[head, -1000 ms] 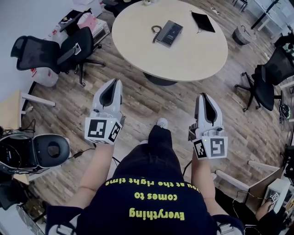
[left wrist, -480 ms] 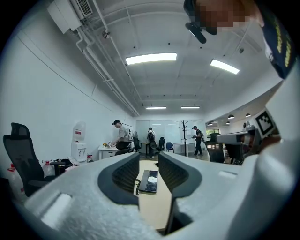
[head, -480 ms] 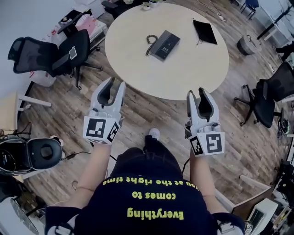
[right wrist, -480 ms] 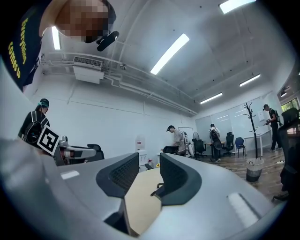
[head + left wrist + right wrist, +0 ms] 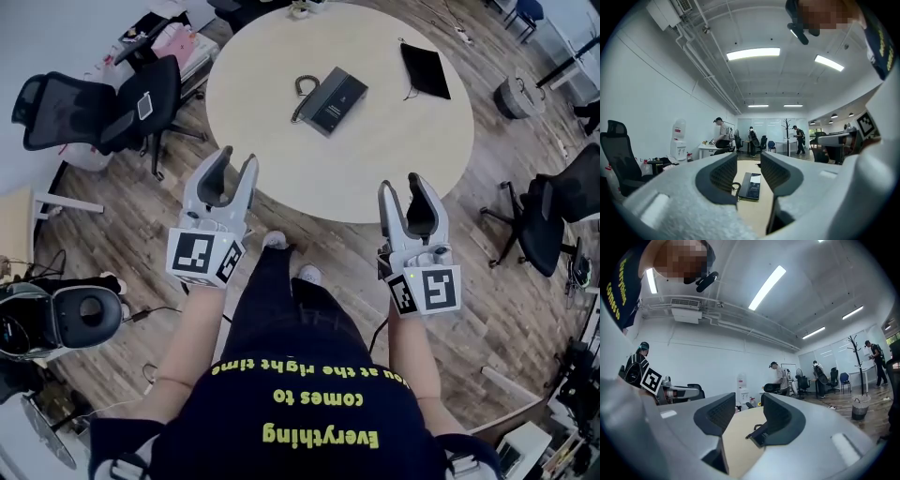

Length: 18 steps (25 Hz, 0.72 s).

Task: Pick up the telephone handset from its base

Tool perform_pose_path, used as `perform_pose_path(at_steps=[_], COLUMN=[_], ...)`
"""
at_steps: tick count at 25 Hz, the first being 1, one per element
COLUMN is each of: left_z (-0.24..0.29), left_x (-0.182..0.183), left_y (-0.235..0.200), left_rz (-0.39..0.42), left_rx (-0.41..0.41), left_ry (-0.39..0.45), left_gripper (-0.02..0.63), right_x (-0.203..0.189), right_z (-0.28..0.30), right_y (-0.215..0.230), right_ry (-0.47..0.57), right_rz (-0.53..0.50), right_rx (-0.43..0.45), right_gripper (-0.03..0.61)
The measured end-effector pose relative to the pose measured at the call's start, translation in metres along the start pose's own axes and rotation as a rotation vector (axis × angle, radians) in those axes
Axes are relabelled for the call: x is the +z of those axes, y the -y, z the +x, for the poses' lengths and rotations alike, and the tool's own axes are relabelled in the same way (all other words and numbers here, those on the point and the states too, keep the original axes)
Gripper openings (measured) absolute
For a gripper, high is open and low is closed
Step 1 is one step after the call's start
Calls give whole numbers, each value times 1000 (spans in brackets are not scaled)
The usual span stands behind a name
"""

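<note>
- Office chair (image 5: 103, 108), black: beyond the worktop's left rim.
- Left tool (image 5: 232, 161): at the worktop's near-left rim, pointing toward it. Jaws apart and opening, nothing between them. A second ago they were together and the tool stood farther back.
- Worktop (image 5: 394, 150): round, pale.
- Telephone (image 5: 330, 98): dark, with a coiled cord at its left. It lies left of the worktop's centre, untouched, in the same spot as before. Handset cannot be told apart from the base.
- Pouch (image 5: 425, 70), black: at the worktop's far right.
- Right tool (image 5: 403, 186): tips overlap the worktop's near rim. Jaws apart and opening, empty. A second ago they were together, short of that rim.
</note>
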<state>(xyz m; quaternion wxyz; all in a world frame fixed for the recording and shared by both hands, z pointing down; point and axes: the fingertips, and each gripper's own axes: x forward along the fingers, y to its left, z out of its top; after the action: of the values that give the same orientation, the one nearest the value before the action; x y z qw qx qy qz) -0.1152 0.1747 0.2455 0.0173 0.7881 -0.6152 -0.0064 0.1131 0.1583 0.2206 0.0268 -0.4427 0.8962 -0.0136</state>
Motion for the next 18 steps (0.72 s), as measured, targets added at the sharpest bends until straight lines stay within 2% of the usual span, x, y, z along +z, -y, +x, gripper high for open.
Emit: perform_pose_path(at_steps=[7, 13, 18], left_z=[62, 138, 196], left_x=[-5, 0, 8], left_y=[-19, -59, -88], left_rz=[-16, -28, -13], left_rx=[-32, -113, -183], left_ry=[-18, -18, -8], left_gripper=[164, 183, 195], right_x=[-1, 2, 3], right_z=[42, 107, 158], right_y=[31, 44, 60], right_ry=[-8, -15, 5], right_rz=[0, -52, -30], right_rx=[-46, -106, -154], right_gripper=[190, 197, 207])
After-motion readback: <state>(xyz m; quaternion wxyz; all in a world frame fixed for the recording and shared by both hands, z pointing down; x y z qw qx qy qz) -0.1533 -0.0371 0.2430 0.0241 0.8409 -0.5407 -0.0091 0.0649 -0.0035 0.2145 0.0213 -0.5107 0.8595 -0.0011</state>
